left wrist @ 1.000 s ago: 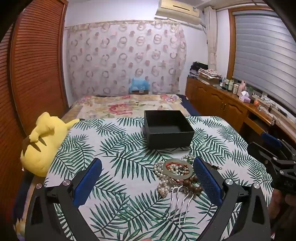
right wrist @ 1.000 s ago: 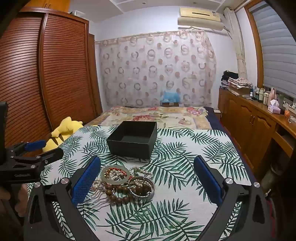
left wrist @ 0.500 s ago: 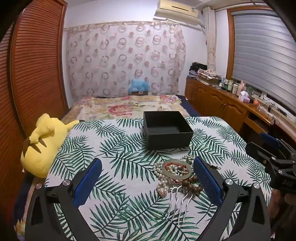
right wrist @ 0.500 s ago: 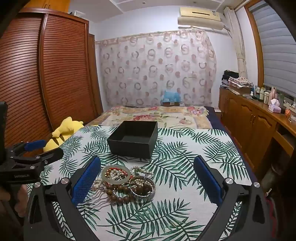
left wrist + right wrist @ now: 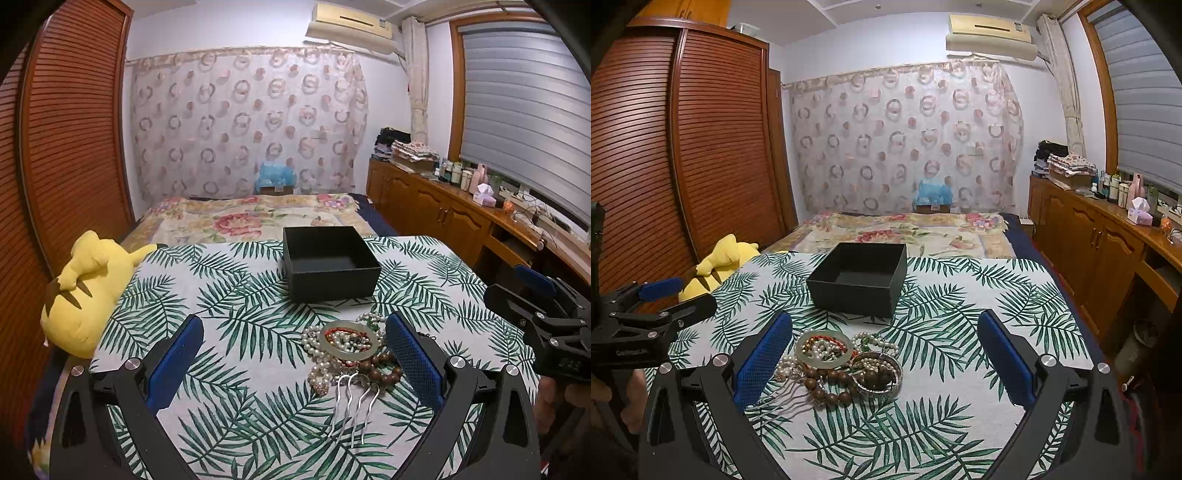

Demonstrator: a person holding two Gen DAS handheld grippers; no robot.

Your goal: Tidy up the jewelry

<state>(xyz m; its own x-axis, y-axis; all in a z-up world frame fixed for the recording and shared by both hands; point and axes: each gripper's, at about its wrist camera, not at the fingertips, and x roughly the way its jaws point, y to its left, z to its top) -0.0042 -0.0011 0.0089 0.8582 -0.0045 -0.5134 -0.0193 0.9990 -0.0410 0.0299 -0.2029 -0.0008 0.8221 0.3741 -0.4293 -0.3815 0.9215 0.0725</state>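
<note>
Looking along the left tongs [image 5: 293, 354], both blue pads stood wide apart and held nothing. The jewelry pile [image 5: 349, 350] (pearls, a pale bangle, brown beads, a silver hair comb) lay on the leaf-print surface [image 5: 229, 295] just in front of the black box [image 5: 330, 264], close by the right-hand pad.

From the right view, the right tongs [image 5: 884, 356] gaped wide too, empty; the pile [image 5: 846, 363] sat nearer than the box [image 5: 858, 280], beside the left-hand pad.
</note>
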